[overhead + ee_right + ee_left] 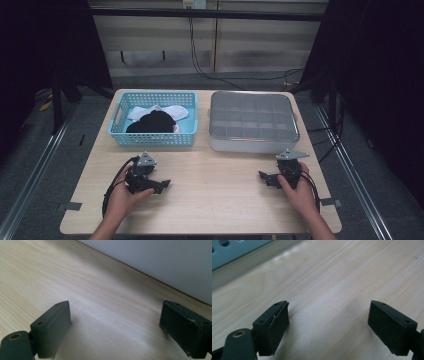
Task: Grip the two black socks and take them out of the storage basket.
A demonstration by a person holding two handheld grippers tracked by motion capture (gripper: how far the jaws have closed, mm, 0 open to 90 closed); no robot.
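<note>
The left gripper [161, 185] rested low over the wooden table [215, 200], held in the person's left hand [122, 197] near the front left part of the tabletop. Its tips pointed toward the table's middle. In the left gripper view, its jaws stood wide apart with bare wood between them; nothing was held. The pad on one jaw looked frayed at its upper edge.

The right gripper [264, 176] sat near the front right part of the table, held in the person's right hand [300, 192]. Its tips also pointed toward the middle. In the right gripper view, its jaws stood wide apart over bare wood, and nothing was gripped.

The two grippers were well apart, with open tabletop between them.

A blue basket [120, 122] stood at the back left of the table, just beyond the left gripper. It contained a black cloth item [155, 121] in front and a white cloth item [172, 111] behind it, touching each other. The basket's perforated wall [234, 250] showed at the upper left corner of the left gripper view.

A white box [250, 144] with a clear lid stood at the back right, beside the basket but apart from it, just beyond the right gripper. A grid of compartments was visible through the lid; their contents could not be made out. The box's pale side wall [160, 262] crossed the upper right of the right gripper view.
</note>
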